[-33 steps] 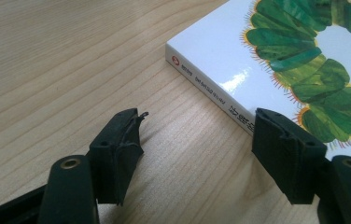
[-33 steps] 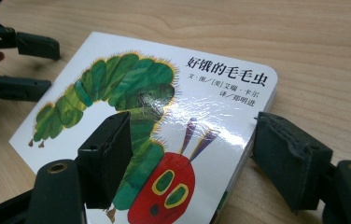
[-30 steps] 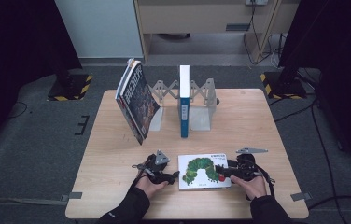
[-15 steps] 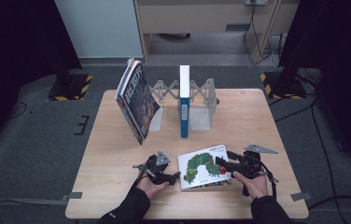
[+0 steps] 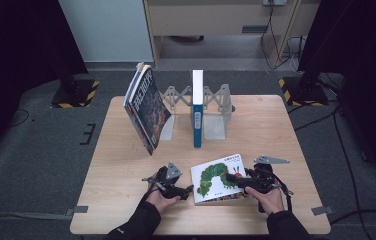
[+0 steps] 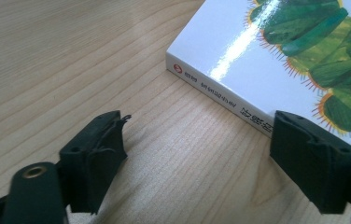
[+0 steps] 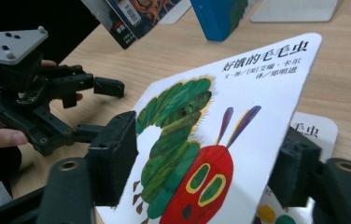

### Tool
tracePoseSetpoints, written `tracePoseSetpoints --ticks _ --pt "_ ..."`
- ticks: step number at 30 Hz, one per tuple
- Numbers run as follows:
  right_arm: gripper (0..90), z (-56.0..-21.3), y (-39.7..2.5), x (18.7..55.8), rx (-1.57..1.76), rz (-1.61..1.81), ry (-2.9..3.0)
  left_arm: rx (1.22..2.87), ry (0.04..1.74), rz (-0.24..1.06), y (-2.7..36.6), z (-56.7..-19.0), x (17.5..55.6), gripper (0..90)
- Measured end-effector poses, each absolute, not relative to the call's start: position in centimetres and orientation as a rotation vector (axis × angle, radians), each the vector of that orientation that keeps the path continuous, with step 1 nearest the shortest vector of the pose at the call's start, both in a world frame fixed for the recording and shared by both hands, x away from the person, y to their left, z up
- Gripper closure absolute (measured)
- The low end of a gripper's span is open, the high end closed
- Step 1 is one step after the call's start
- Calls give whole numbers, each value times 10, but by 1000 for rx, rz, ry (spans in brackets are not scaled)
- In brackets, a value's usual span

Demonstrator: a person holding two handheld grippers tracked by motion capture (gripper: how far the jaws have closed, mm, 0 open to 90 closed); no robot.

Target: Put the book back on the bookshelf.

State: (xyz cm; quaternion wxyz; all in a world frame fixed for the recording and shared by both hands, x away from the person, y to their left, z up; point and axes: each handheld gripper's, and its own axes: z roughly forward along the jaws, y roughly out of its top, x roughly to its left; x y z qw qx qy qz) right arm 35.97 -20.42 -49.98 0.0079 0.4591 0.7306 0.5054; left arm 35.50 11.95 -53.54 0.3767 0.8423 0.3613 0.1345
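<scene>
- The picture book (image 5: 219, 178) lies at the near edge of the surface (image 5: 276, 130), between the two grippers.
- Right gripper (image 5: 239, 180): jaws grasping the book's front cover, lifted clear of the pages beneath.
- Left gripper (image 5: 188, 190): jaws released, just beside the book's spine (image 6: 220, 95), low over the wood.

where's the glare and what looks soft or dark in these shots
Left gripper view: a bright streak of glare on the glossy white caterpillar picture book, wood grain sharp. Right gripper view: the near black jaws are blurred, the book's cover evenly lit. High view: light wooden table well lit, surroundings almost black.
</scene>
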Motion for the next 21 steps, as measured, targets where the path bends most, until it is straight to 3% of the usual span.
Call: tracePoseSetpoints --ticks 6,9,13,17,21 --pt "456 -503 -203 365 1434 1544 2347 2170 940 336 119 -536 356 43" --pt "501 -507 -201 368 1429 1510 2394 2170 941 335 119 -536 356 39" --pt "544 -508 -202 370 1434 1514 2416 2162 958 320 120 -535 358 48" --pt "595 -506 -203 371 1462 1542 2429 2117 996 253 124 -531 358 139" --pt "649 -505 -205 372 1479 1573 2429 2074 987 214 121 -527 357 160"
